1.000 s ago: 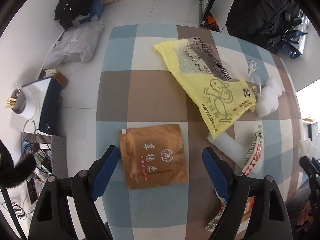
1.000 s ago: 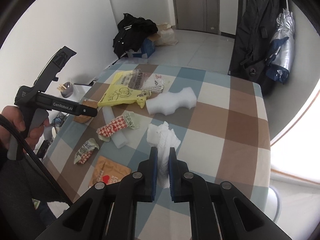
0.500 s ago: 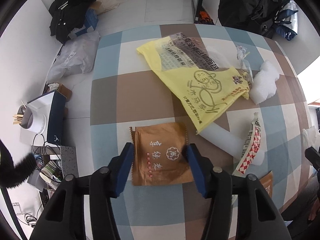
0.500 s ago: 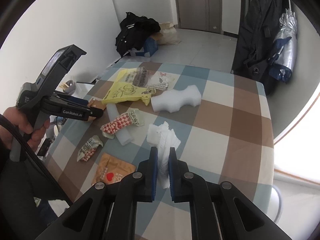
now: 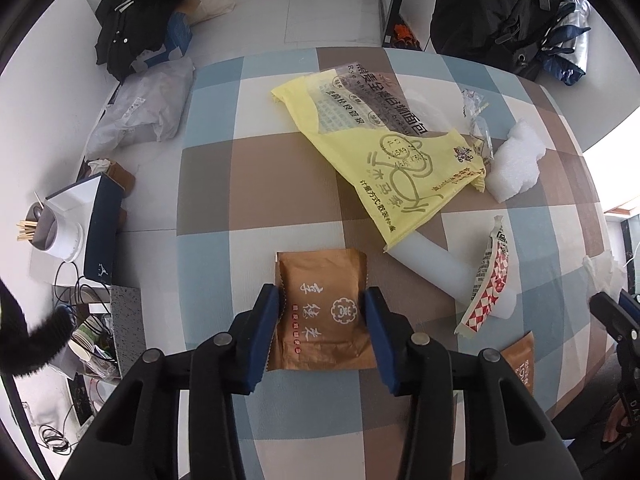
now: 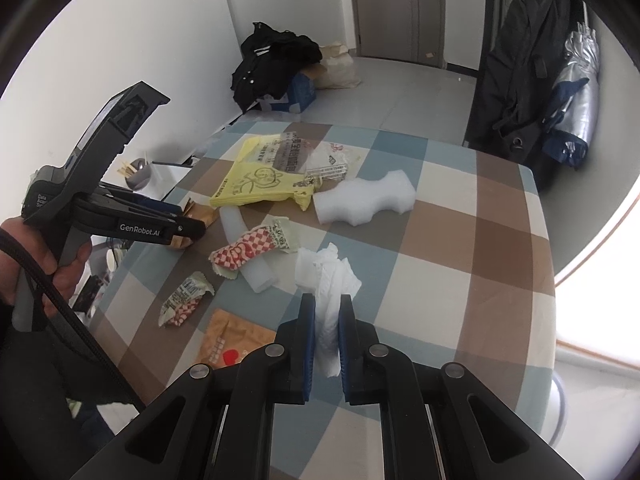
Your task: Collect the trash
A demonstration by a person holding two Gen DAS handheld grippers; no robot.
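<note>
Two grippers work over the checked table (image 5: 208, 184). The left gripper (image 5: 322, 310) has just been closing its jaws, whose blue pads now meet both side edges of the brown snack packet (image 5: 322, 312) lying flat between them. The right gripper (image 6: 326, 334) has its jaws clamped on a crumpled white tissue (image 6: 328, 280), whose bulk bunches just beyond the fingertips, above the table.

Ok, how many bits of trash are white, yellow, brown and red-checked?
White: 3 (foam block, foam tube, tissue)
Yellow: 1 (bag)
Brown: 2 (packets)
Red-checked: 2 (wrappers)
Total: 8
</note>
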